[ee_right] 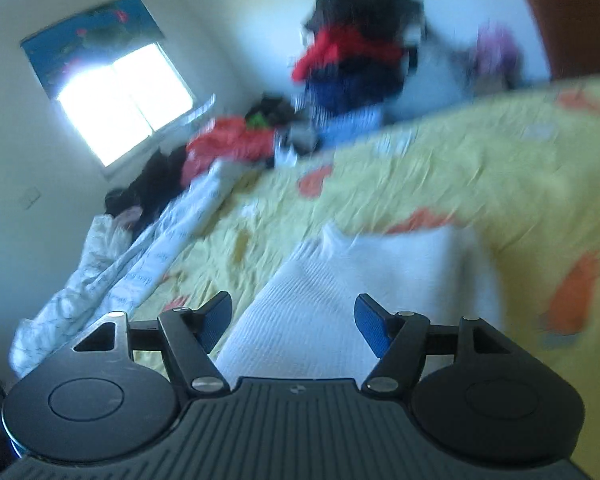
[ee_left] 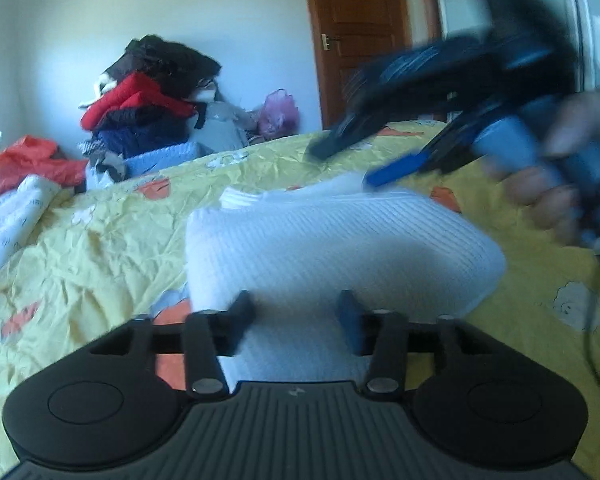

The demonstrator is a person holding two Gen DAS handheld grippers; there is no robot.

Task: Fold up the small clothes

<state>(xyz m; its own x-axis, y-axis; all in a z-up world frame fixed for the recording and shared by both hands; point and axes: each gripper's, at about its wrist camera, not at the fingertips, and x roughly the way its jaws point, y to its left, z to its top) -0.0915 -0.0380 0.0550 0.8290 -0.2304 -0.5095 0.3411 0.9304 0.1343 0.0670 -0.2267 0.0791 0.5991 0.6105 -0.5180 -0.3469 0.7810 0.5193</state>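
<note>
A white ribbed garment (ee_left: 332,248), folded into a thick pad, lies on the yellow bedspread (ee_left: 80,248). My left gripper (ee_left: 296,316) is open, its fingers just above the garment's near edge. My right gripper (ee_left: 352,160) shows blurred in the left wrist view, open, over the garment's far right corner, held by a hand (ee_left: 556,184). In the right wrist view the right gripper (ee_right: 294,320) is open and empty above the white garment (ee_right: 380,280), which lies on the bedspread (ee_right: 460,168).
A pile of dark, red and blue clothes (ee_left: 148,96) stands at the far edge of the bed against the wall. A white printed cloth (ee_left: 8,220) and an orange bag (ee_left: 32,160) lie at the left. A wooden door (ee_left: 364,32) is behind. A window (ee_right: 120,96) is at the left.
</note>
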